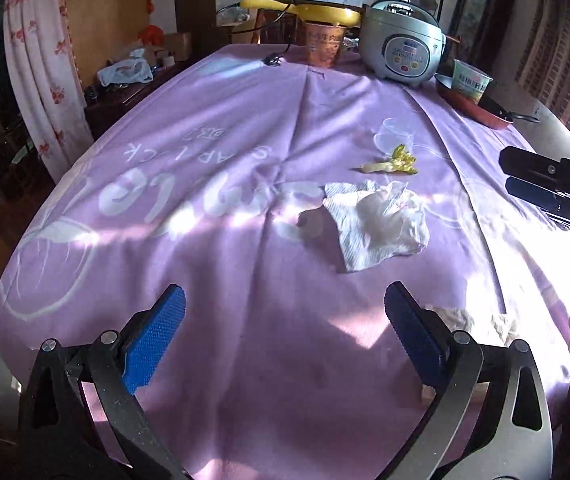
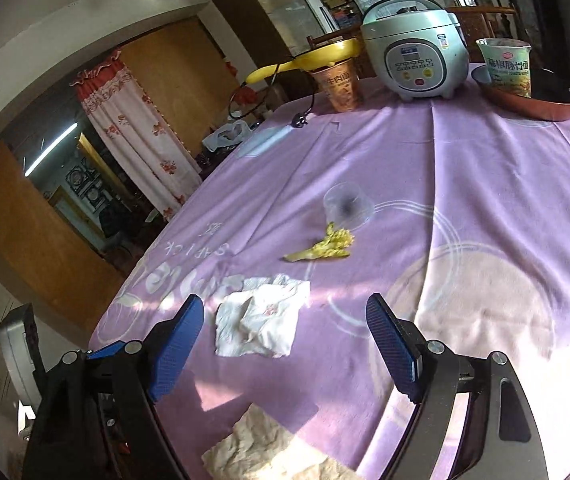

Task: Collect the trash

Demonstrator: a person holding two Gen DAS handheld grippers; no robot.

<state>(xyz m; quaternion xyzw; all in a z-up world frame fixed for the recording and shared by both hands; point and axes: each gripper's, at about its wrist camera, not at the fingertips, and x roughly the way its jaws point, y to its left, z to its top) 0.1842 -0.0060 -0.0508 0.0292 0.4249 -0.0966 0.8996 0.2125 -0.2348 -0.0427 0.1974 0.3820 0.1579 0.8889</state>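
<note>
A crumpled white paper napkin lies on the purple tablecloth; it also shows in the right wrist view. Beyond it lie a yellow-green vegetable scrap and a small clear plastic cup on its side. A beige crumpled tissue lies at the near edge, also in the left wrist view. My left gripper is open and empty, short of the napkin. My right gripper is open and empty, just before the napkin; its fingers show at right in the left view.
At the far end stand a rice cooker, an orange noodle cup under a yellow pan, and a green noodle cup in a red pan. A curtain hangs at left.
</note>
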